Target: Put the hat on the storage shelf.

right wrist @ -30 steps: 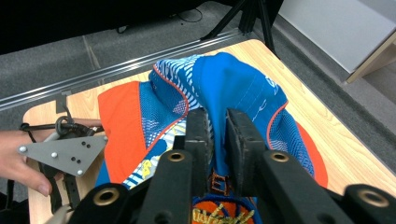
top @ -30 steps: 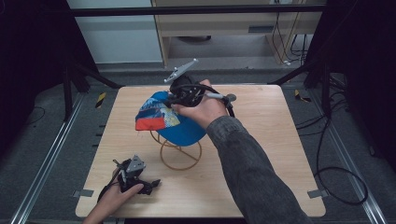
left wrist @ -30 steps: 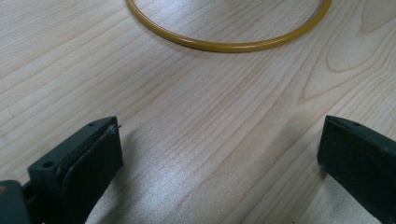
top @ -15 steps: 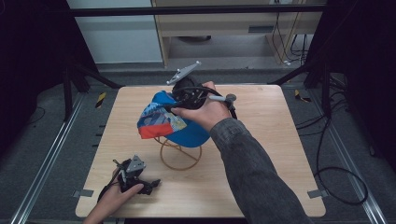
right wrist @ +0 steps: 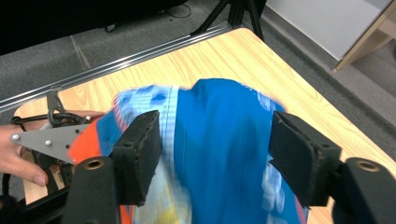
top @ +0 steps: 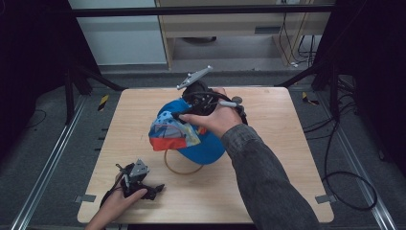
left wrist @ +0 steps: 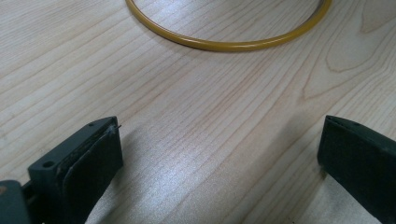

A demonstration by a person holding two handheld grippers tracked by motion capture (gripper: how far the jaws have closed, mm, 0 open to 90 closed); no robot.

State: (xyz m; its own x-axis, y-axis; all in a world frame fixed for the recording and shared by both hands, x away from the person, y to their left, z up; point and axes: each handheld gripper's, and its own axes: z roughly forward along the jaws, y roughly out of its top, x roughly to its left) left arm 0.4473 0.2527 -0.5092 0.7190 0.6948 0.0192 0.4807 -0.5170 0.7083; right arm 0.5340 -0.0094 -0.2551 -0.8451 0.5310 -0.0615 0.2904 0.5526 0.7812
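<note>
Between right hand-held gripper [right wrist: 212,154] jaws, apparently unclamped: cap [right wrist: 224,140].

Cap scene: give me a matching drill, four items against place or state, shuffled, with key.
Items:
1. cap
2. yellow ring
3. left gripper
4. right gripper

Places or states:
A. lies flat on the table, partly under the cap
B. low at the near left corner, fingers wide apart over bare wood
C. blue with an orange and patterned brim, raised above the table
D. over the cap, fingers spread with blue fabric between them, jaws just been opening

Pairs: 1-C, 2-A, 3-B, 4-D
</note>
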